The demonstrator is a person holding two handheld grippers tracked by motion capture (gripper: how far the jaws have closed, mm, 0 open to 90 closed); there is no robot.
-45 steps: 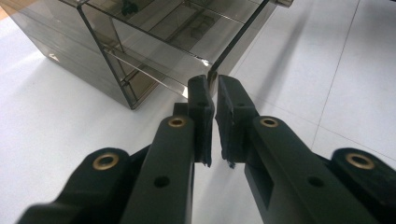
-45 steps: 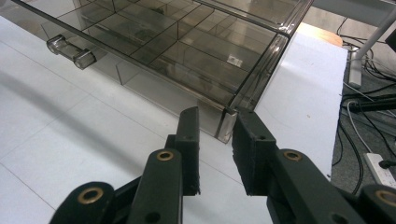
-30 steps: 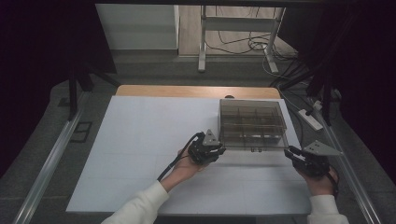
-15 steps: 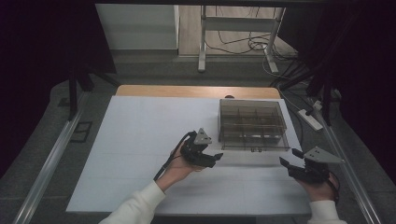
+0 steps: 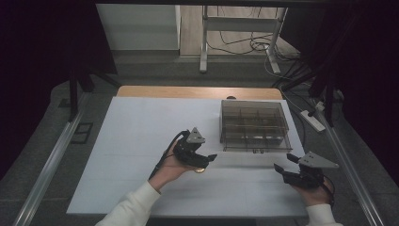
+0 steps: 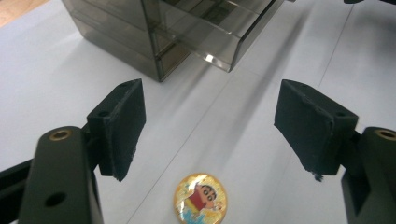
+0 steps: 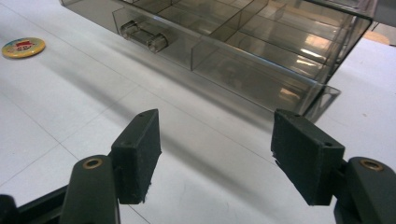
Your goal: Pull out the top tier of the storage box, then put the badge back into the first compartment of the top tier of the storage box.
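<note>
No legible writing is seen on the round yellow cartoon-figure badge (image 6: pixel 201 198), lying released at bottom centre on the white table (image 5: pixel 131 141). Left gripper (image 6: pixel 208 123) and right gripper (image 7: pixel 215 154) jaws, clenched earlier, have just been opening; nothing is grasped. The smoky transparent plastic compartment box (image 5: pixel 254 126) sits right of centre.

Dim room, grey floor (image 5: pixel 141 70), white table (image 5: pixel 141 122), metal stand (image 5: pixel 205 42), loose cables (image 5: pixel 244 44), power strip (image 5: pixel 313 120).

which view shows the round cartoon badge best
The left gripper view: the badge lies close, its cartoon figure clear, between open jaws. In the right gripper view it is small and far; in the high view a speck.
</note>
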